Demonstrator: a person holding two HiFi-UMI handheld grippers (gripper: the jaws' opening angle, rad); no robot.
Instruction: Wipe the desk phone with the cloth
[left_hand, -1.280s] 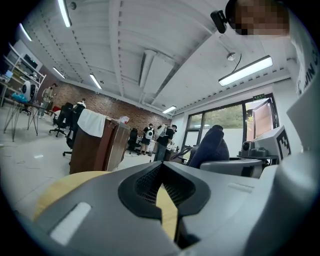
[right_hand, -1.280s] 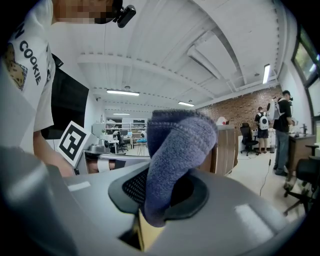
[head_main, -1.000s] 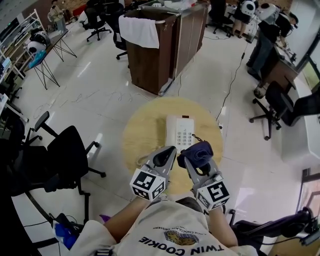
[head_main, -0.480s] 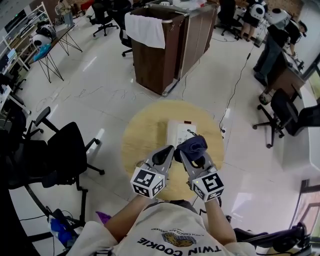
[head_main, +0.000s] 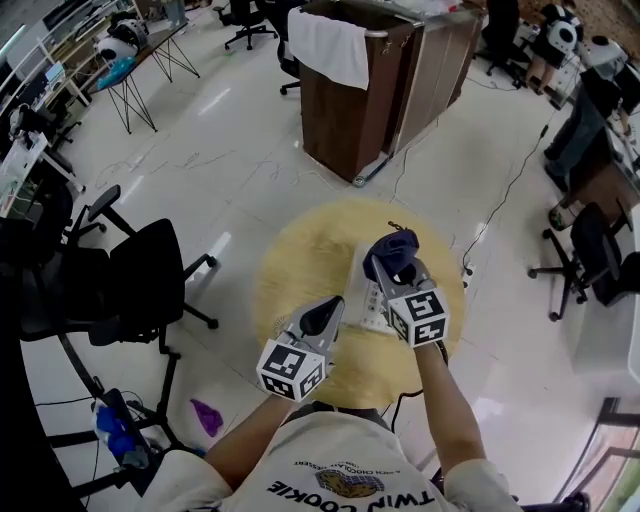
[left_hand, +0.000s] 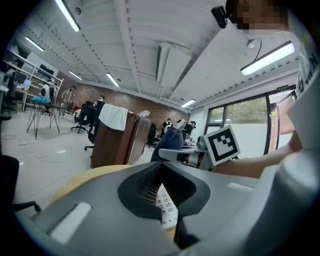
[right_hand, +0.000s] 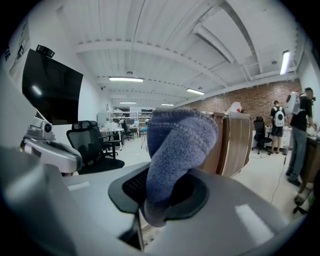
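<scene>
Pale glossy floor tiles run all round a small round wooden table (head_main: 300, 270), with a black office chair (head_main: 150, 290) to its left and a dark wooden cabinet (head_main: 370, 90) beyond it, a white towel (head_main: 330, 45) draped over the cabinet's corner.

On the table's right half lies the desk phone (head_main: 366, 300), white, its long axis running away from the person toward the cabinet. Only its left strip and a few keys show; the rest is hidden under the right hand-held gripper (head_main: 392, 268). That gripper reaches out over the phone with its jaws clamped on a bunched blue cloth (head_main: 397, 248), which sticks up and forward from the tips. Whether the cloth touches the phone I cannot tell.

The left hand-held gripper (head_main: 322, 318) hangs over the near edge of the table, just left of the phone, jaws together with nothing between them; its own view catches the keypad through the notch.
</scene>
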